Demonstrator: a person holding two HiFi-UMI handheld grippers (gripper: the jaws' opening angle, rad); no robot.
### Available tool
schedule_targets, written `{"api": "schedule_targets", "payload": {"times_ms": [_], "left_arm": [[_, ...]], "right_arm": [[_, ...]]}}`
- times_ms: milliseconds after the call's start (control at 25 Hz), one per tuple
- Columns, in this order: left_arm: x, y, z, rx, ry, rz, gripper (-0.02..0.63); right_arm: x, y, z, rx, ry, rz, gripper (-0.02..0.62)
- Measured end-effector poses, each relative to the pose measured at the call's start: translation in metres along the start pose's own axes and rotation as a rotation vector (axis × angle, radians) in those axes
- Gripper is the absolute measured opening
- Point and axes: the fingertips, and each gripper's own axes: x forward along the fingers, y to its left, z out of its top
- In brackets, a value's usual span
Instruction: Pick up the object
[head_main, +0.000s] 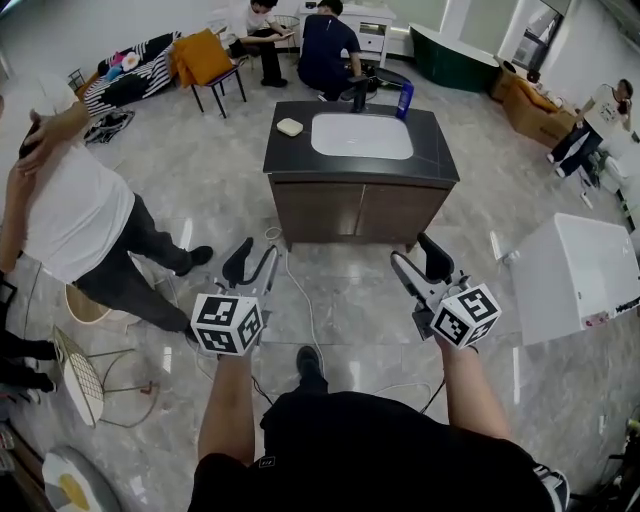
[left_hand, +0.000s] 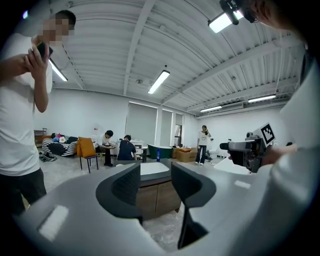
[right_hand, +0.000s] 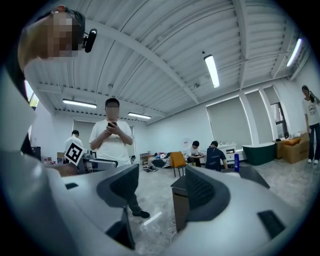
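Task barely begun: left gripper (head_main: 260, 256) & right gripper (head_main: 415, 256) both hang w/ jaws wide & empty, well short of the dark-topped wooden cabinet bench (head_main: 290, 160), where the probable object, a pale yellow soap-like block (head_main: 290, 127), sits untouched beside the white basin (head_main: 361, 135); approach, grasp & lift all remain.
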Motion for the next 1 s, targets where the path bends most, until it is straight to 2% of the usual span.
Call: {"api": "schedule_targets", "payload": {"times_ms": [280, 520, 680, 1000], "left_arm": [[0.055, 0.076, -0.008, -0.033, 0.037, -0.014, 0.199], [0.088, 0.127, -0.010, -0.034, 0.062, -0.038, 0.222], [0.095, 0.143, 0.000, -0.023, 0.055, -0.055, 0.222], [0.112, 0.148, 0.031, 0.023, 0.015, -0.072, 0.225]], "right_arm": [[0.092, -0.025, -0.012, 0.023, 0.018, -0.018, 0.272], [0.159, -0.023, -0.017, 0.025, 0.056, -0.006, 0.273], [0.175, -0.020, -0.001, 0.008, 0.034, -0.020, 0.273], [0.184, -0.038, 0.026, -0.007, -0.037, -0.041, 0.272]]}}
